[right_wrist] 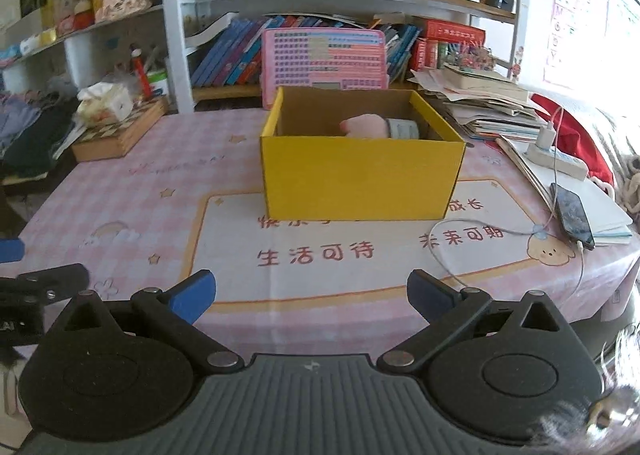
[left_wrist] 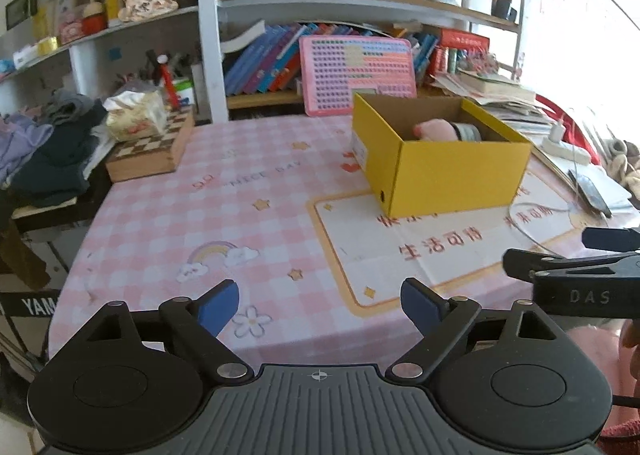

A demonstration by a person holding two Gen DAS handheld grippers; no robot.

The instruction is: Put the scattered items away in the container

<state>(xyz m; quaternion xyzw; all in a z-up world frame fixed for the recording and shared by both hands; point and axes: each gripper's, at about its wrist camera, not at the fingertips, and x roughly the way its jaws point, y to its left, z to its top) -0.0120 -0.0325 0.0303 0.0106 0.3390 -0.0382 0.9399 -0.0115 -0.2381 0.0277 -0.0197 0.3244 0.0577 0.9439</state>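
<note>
I see my left gripper [left_wrist: 320, 307] and right gripper [right_wrist: 311, 297] both spread wide, pinching nothing. The yellow box [right_wrist: 360, 183] sits mid-tabletop, holding a pink toy [right_wrist: 366, 125] and a jar [right_wrist: 404, 129].

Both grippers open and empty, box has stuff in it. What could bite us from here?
1. The white cable loops across the cloth just ahead of the right gripper; a finger might snag it and drag the phone.
2. The left gripper and right sit close side by side, so they may collide.
</note>
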